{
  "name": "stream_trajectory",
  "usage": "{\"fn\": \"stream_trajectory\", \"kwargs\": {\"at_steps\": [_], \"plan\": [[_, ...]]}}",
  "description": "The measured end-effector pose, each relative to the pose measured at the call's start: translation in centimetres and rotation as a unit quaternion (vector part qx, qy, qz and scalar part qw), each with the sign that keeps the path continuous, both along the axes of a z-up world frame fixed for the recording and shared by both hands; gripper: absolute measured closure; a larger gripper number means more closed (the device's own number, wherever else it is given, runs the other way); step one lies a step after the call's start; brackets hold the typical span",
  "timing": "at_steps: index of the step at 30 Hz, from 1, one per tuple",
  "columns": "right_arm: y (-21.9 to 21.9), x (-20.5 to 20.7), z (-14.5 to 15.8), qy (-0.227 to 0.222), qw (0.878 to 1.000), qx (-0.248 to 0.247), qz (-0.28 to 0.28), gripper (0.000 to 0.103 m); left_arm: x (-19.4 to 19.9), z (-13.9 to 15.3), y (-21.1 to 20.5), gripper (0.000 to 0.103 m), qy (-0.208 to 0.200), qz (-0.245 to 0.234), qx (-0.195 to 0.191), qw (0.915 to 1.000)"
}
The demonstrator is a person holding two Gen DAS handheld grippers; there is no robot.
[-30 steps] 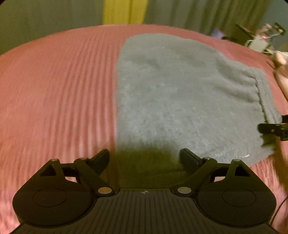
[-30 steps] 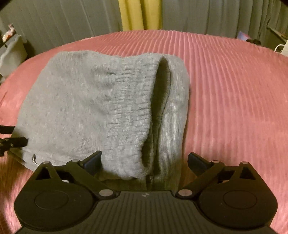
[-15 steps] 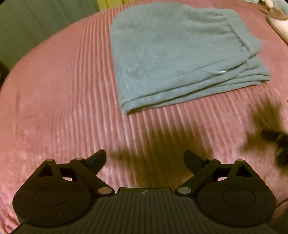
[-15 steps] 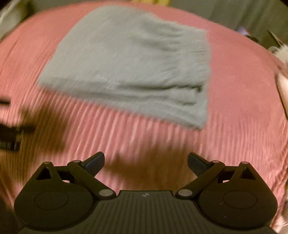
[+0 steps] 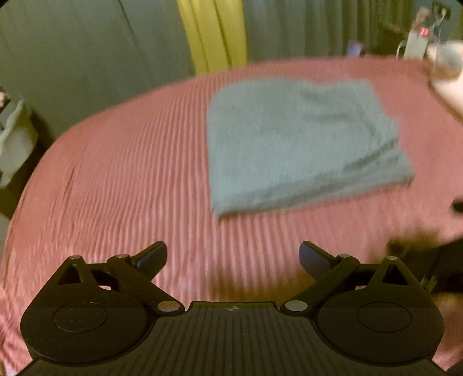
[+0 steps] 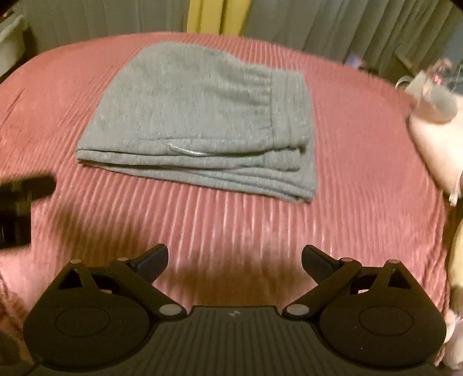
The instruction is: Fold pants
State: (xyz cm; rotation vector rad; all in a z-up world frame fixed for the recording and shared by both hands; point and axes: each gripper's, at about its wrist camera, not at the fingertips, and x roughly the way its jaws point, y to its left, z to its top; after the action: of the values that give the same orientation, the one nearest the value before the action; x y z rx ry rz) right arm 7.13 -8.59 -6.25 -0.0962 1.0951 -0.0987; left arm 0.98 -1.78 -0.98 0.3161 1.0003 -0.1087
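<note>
While its jaws are opening with nothing between them, the left gripper [image 5: 233, 256] hangs above bare pink ribbed bedspread [image 5: 121, 179], its fingers spread wide. Ahead of it and a little to its right, well apart from the fingertips, lie the grey pants [image 5: 298, 141], folded into a compact rectangular stack on the bed. The right gripper [image 6: 234, 259] is likewise spread wide and empty, also over bare bedspread [image 6: 361, 162], with the folded pants [image 6: 202, 112] straight ahead of it and clear of its fingers; from here the stacked layers show along the near edge and the gathered waistband sits on top toward the right. Beyond the bed hang grey curtains [image 6: 318, 23] with a yellow strip [image 6: 214, 14] between them.
</note>
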Motion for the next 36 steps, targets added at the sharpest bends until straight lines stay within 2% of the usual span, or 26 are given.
{"fn": "stream_trajectory", "kwargs": {"at_steps": [2,4,6,10,13,22,36], "plan": [[-0.2,-0.4,-0.4,0.001,1.000,-0.004,-0.006,0.004,-0.4,-1.5,0.3,0.002,0.032,-0.006,0.005,0.9995],[-0.7,-0.6,-0.6,0.008,1.000,0.015,-0.017,0.004,-0.3,-2.1,0.2,0.002,0.041,-0.004,0.015,0.9990],[-1.1,-0.6,-0.2,-0.001,0.999,0.020,-0.025,0.004,0.0,-1.9,0.1,0.002,0.031,0.001,0.009,0.9995],[-1.5,-0.5,0.5,-0.033,0.999,0.016,-0.034,0.004,0.9,-0.1,-0.2,0.002,-0.019,0.012,-0.017,0.9996],[-1.8,-0.1,0.6,-0.047,0.998,0.019,-0.046,0.004,1.7,0.4,-0.5,0.002,-0.035,0.015,-0.038,0.9986],[-2.0,0.1,0.8,-0.062,0.996,0.017,-0.058,0.004,1.6,1.0,-1.1,0.002,-0.049,0.002,-0.047,0.9977],[-1.7,0.2,1.0,-0.067,0.996,0.015,-0.054,0.004,1.9,0.7,-1.0,0.002,-0.040,0.005,-0.046,0.9981]]}}
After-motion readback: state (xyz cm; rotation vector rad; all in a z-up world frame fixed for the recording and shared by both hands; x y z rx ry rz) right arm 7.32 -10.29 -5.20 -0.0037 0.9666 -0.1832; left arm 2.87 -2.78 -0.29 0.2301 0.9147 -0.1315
